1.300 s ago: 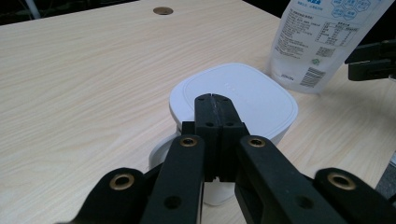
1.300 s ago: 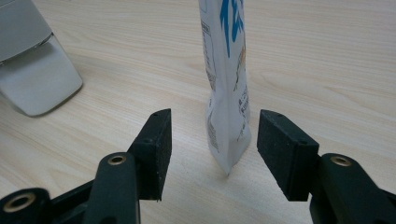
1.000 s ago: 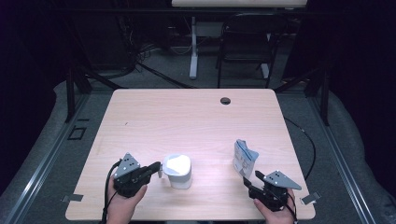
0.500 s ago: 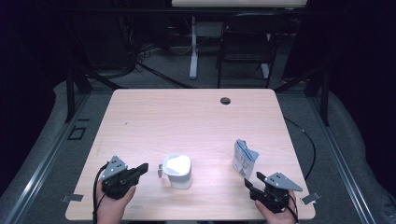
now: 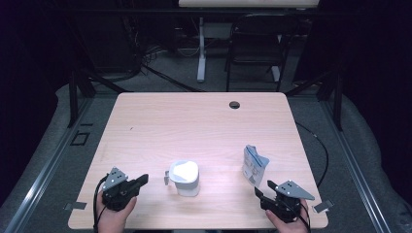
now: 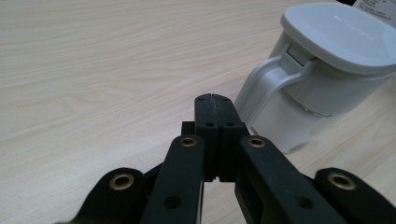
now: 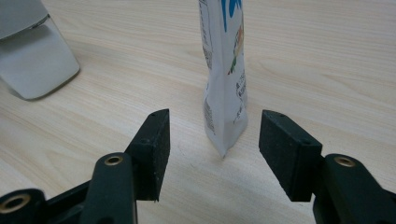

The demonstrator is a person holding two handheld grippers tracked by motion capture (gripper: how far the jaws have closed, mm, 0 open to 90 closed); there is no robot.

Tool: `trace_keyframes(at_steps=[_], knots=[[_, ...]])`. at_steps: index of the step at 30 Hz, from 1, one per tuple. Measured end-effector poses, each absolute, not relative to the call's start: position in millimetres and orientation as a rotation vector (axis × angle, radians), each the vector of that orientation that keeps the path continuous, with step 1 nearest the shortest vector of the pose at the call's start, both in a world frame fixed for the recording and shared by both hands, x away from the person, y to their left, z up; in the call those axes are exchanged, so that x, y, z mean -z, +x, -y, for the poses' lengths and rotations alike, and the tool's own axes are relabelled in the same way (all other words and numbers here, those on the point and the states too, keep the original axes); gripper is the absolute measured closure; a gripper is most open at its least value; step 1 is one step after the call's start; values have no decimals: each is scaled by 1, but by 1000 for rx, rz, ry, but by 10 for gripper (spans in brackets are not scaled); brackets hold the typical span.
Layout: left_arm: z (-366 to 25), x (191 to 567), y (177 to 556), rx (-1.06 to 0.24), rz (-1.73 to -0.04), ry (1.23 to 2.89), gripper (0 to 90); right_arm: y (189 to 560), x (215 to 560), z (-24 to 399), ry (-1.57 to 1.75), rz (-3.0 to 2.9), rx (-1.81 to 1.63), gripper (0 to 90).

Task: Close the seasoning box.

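Up close, left claw [image 6: 215,100] pressed together beside jug [image 6: 327,70], right claw [image 7: 214,140] spread w/ pouch [image 7: 224,74] ahead.

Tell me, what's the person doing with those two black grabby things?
A person holds a tool in each hand at a wooden table. The left tool is shut and empty, pointing at a white lidded container beside it. The right tool is open, lined up with a standing white pouch just ahead of it. Neither thing is gripped yet.
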State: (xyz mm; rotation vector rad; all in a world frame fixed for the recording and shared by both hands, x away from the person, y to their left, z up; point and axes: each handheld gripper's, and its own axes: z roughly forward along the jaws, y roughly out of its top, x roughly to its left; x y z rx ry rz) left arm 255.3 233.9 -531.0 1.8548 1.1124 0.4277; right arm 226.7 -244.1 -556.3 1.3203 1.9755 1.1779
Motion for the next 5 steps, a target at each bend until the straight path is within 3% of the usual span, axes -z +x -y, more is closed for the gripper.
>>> trace_keyframes(at_steps=[3, 5], knots=[[-235, 533, 254, -439, -1114, 1856, 893, 226, 556, 245, 1322, -1974, -1173, 425], [-236, 533, 253, -455, -1114, 1849, 816, 224, 555, 245, 1332, -1965, -1171, 424]])
